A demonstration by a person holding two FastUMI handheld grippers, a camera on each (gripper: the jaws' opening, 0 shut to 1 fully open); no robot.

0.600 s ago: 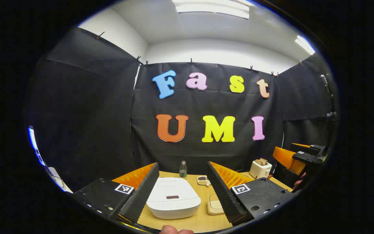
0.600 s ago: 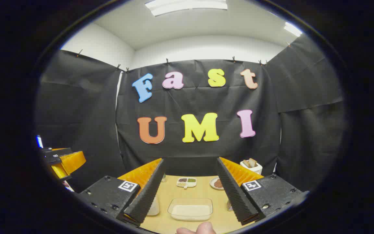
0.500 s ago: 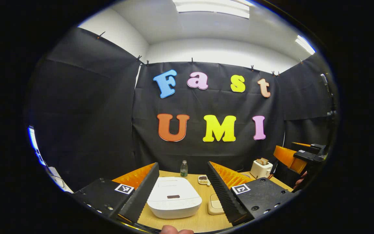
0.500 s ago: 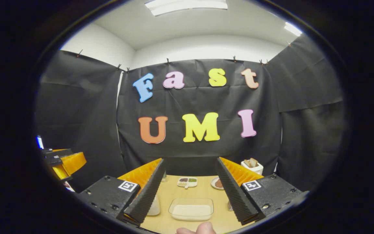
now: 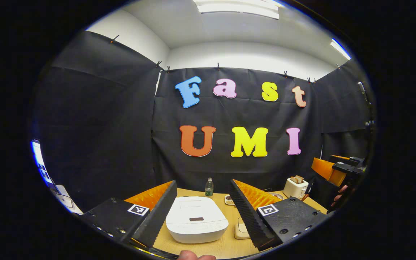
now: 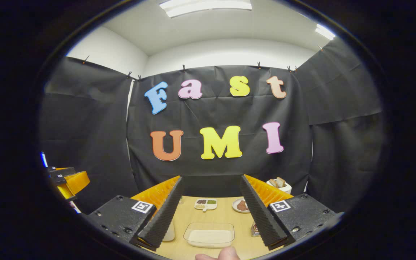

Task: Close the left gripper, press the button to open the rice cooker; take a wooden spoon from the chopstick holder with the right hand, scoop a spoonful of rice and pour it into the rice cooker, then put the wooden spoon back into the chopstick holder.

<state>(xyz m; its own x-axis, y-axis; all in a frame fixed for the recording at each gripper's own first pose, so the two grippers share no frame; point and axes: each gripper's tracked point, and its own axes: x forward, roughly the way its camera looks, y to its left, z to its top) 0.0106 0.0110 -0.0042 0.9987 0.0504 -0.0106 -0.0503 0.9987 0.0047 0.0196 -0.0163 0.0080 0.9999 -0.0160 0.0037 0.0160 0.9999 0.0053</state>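
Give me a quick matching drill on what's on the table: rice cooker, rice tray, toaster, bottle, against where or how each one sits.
1 rice cooker
2 rice tray
3 toaster
4 bottle

A far right of the table, bread sticking up
B lid shut, between the left gripper fingers
C behind the cooker, by the wall
D between the right gripper fingers

Pairs: 1-B, 2-D, 3-A, 4-C

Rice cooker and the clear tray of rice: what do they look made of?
The rice cooker looks like white moulded plastic: smooth, matte-to-satin shell with rounded edges. The tray looks like clear plastic or glass; its see-through walls show the pale rice inside, and the look leaves it open. The table looks like light wood or laminate.
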